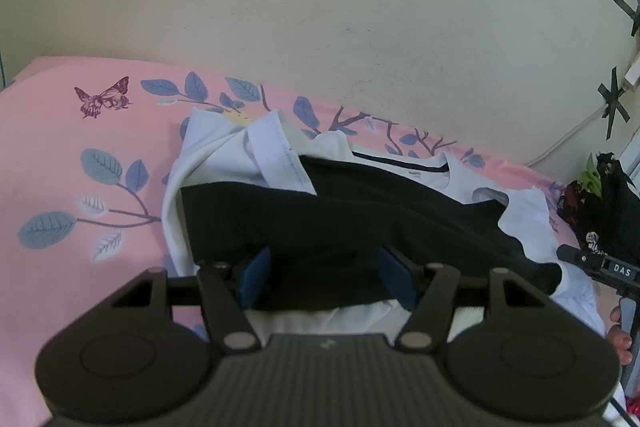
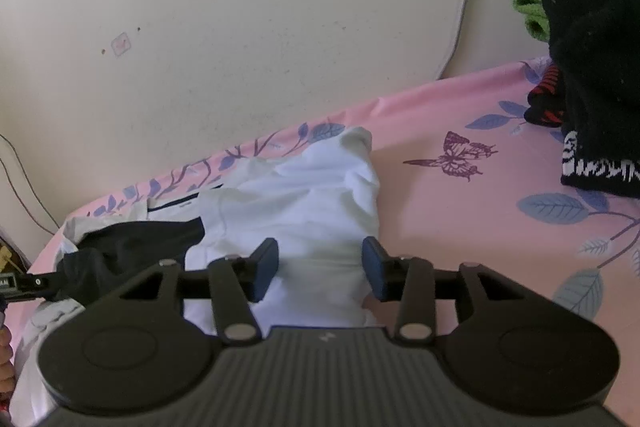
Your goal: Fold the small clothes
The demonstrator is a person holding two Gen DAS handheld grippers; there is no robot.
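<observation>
A white shirt with a black panel [image 1: 360, 219] lies crumpled on the pink floral bedsheet [image 1: 60, 147]. My left gripper [image 1: 322, 273] is open, its blue pads [image 1: 252, 277] on either side of the black fabric near its front edge. My right gripper [image 2: 320, 269] is open over the white part of the shirt [image 2: 304, 203], pads apart. The black panel [image 2: 132, 243] shows at the left of the right wrist view, with the left gripper's tip [image 2: 24, 283] beside it. The right gripper's tip [image 1: 600, 267] shows at the right edge of the left wrist view.
A pile of dark clothes [image 2: 592, 67] with green and red pieces sits at the bed's right end, also visible in the left wrist view [image 1: 600, 195]. A cream wall [image 1: 320, 27] runs right behind the bed. A cable [image 2: 24, 187] hangs on the wall.
</observation>
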